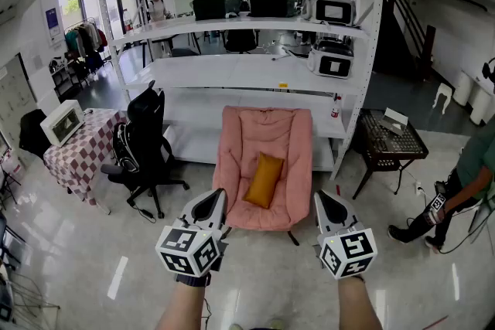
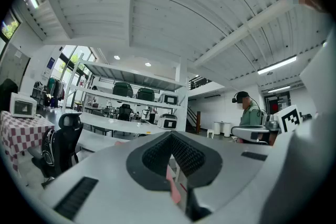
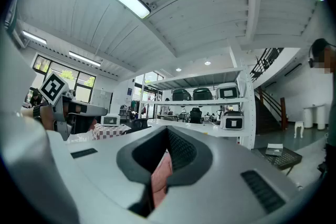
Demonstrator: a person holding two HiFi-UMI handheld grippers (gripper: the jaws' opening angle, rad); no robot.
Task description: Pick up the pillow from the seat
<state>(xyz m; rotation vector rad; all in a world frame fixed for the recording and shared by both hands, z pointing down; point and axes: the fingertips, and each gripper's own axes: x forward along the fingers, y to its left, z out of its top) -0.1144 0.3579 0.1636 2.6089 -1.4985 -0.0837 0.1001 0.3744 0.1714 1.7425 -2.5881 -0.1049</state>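
Bright workshop, white shelving (image 1: 255,73) behind pink seat (image 1: 232,166); orange pillow (image 1: 264,180) on seat; before seat, left gripper (image 1: 215,201), right gripper (image 1: 326,201), jaws closed, empty.

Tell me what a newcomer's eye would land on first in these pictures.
The pink chair stands dead centre in the head view, in front of the white shelving, with a mustard-yellow pillow lying tilted on its seat. In the foreground the left gripper and the right gripper point at the chair from either side, jaws shut and empty, both short of it.
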